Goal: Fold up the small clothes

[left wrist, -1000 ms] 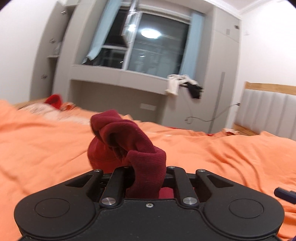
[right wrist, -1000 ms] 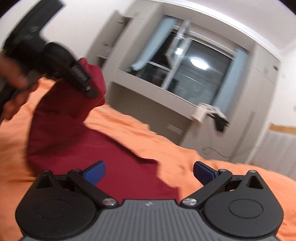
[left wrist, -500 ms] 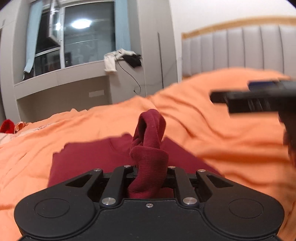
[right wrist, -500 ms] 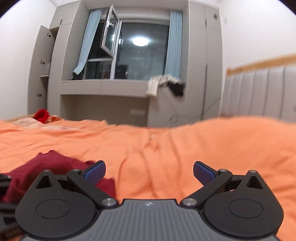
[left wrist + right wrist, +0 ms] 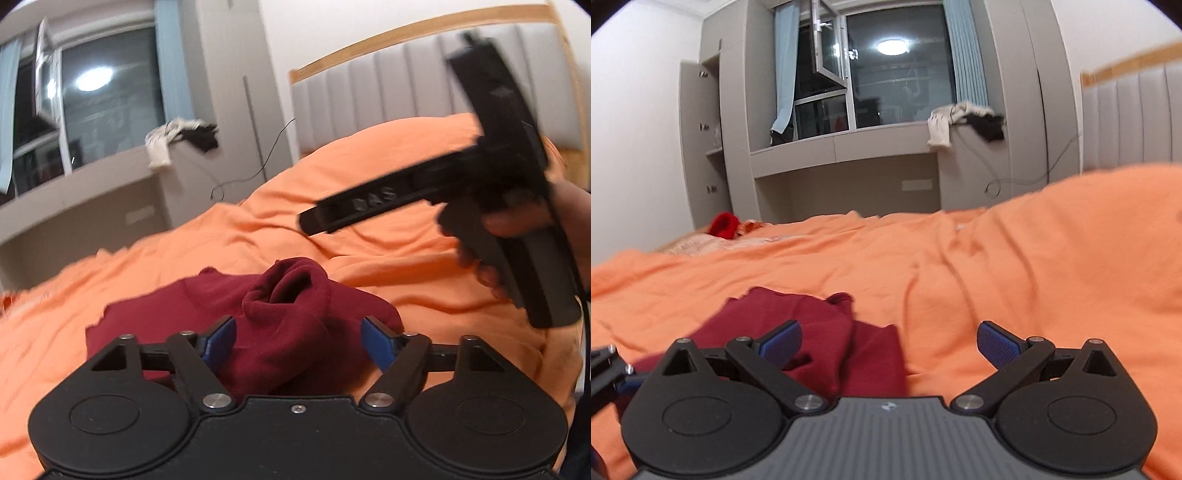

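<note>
We see our left gripper (image 5: 297, 341), jaws just spread w/ the maroon garment (image 5: 284, 317) bunched loose between its fingers, apparently releasing the fold onto the orange bedding (image 5: 388, 258); right gripper (image 5: 888, 345) spread, empty.

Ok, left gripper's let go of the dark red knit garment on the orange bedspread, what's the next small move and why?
Probably draw the left gripper straight back. Its jaws have just been opening and the blue pads stand clear of the dark red knit garment, whose bunched fold lies between them on the orange bedspread. The open right gripper could then flatten that hump.
</note>
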### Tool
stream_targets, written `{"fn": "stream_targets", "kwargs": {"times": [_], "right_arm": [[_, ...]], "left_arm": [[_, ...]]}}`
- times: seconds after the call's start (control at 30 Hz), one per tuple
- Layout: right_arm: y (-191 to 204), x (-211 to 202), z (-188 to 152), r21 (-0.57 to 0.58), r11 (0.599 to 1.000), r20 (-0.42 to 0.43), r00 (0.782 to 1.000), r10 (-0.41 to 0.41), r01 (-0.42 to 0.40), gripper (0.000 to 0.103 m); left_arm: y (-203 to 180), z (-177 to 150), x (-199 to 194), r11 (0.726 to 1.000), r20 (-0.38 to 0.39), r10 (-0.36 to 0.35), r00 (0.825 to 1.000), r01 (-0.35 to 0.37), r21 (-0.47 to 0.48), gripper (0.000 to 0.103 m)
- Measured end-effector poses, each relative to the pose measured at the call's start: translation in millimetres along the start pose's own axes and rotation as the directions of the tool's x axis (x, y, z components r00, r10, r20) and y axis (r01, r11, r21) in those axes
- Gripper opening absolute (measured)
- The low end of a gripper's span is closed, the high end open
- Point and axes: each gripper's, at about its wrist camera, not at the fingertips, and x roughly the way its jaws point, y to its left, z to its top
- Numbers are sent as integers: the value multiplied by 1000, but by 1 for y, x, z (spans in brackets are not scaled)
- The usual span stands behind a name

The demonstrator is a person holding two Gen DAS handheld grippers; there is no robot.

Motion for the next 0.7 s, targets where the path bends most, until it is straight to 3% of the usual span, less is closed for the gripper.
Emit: {"fn": "stream_targets", "kwargs": {"times": [0.17,0.3,0.37,0.47,0.63,0.7], "right_arm": [[-11,12,1,175,981,-58,994,93,-82,103],[-20,31,3,376,915,-94,976,195,-147,100],[-19,42,4,422,892,-107,969,223,-159,90],[-14,54,3,403,906,-143,968,206,-133,71],[-5,71,-5,378,918,-198,958,208,-121,34],[-3,72,-5,373,919,-199,956,214,-128,28]], "left_arm": [[-1,-6,-16,1000,46,13,999,-14,20,83],[10,-6,-22,999,60,47,997,-47,-3,84],[17,-6,-22,998,56,56,997,-55,-22,84],[26,-9,-22,998,51,59,997,-57,-31,82],[30,-10,-23,999,62,12,998,-10,-35,63],[28,-9,-21,1000,59,6,998,-5,-30,56]]}}
